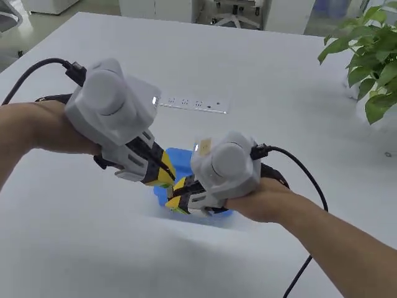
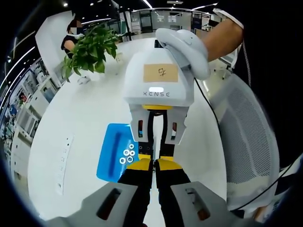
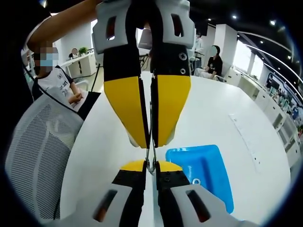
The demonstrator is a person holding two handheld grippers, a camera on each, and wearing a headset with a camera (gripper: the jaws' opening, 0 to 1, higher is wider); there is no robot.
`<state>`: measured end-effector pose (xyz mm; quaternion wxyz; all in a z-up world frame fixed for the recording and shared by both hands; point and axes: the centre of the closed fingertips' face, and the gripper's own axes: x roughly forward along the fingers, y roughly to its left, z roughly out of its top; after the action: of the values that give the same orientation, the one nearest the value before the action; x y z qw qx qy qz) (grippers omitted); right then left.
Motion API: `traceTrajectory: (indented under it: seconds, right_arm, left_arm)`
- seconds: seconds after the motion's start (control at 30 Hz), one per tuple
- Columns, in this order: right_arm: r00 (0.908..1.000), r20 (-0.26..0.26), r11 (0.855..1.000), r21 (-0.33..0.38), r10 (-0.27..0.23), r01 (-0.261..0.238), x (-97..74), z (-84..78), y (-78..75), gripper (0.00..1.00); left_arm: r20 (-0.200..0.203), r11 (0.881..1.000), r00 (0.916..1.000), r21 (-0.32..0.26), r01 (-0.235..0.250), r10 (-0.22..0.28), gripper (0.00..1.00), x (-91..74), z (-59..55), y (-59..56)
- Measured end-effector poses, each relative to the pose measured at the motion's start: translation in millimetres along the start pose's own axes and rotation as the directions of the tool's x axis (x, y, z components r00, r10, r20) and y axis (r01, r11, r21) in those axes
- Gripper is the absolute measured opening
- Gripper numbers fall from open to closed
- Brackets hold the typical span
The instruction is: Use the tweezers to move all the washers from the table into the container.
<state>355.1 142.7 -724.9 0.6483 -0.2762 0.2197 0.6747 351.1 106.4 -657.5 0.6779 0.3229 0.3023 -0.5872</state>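
— How are the jaws standing?

— Both pairs are pressed nearly together. The left gripper (image 1: 164, 176) and the right gripper (image 1: 177, 197) face each other nose to nose over the white table (image 1: 260, 68). In the right gripper view, the left one's broad yellow pads (image 3: 125, 109) leave only a slit. The thin metal tweezers (image 3: 150, 156) run down through that slit and into the right gripper's own yellow tips, which are closed on their lower end. So each gripper is clamped on the tweezers.

— Which way do they lie?

— Their long axis follows the line from one gripper to the other, straight up the middle of the right gripper view. I cannot tell which end is the pointed one.

— And the washers?

— A small cluster of pale ring-shaped washers (image 2: 128, 154) lies inside the shallow blue plastic tray (image 2: 110, 156). The tray sits on the table just beside the meeting tips, on the left in the left gripper view. In the head view the tray is partly hidden under both grippers.
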Motion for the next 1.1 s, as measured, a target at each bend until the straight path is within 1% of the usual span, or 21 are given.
traceTrajectory:
  seconds: [0.3,0.43,0.57,0.83,1.1]
  right_arm:
    - [0.9997,0.009,1.000,-0.008,-0.021,0.021,-10.4,6.9,-15.5,0.09]
    - [0.9995,0.010,1.000,-0.010,-0.030,0.030,-12.8,6.4,-23.2,0.09]
    - [0.9992,0.007,0.999,-0.010,-0.038,0.038,-13.7,2.9,-32.1,0.09]
    - [0.9991,0.001,0.999,-0.016,-0.041,0.041,-8.8,-7.2,-44.9,0.09]
    - [0.9996,-0.006,1.000,-0.001,-0.029,0.029,-0.1,-20.3,-53.8,0.09]
  left_arm:
    - [0.007,1.000,0.9998,0.023,-0.016,0.016,0.06,-6.4,10.1,12.7]
    - [0.012,0.999,0.9997,0.031,-0.021,0.021,0.06,-5.7,13.1,20.9]
    - [0.016,0.999,0.9996,0.037,-0.025,0.024,0.06,-2.2,13.7,29.2]
    - [0.021,0.999,0.9996,0.040,-0.020,0.019,0.06,8.0,9.3,41.3]
    - [0.022,0.999,0.9997,0.034,-0.007,0.006,0.06,21.8,0.9,51.1]
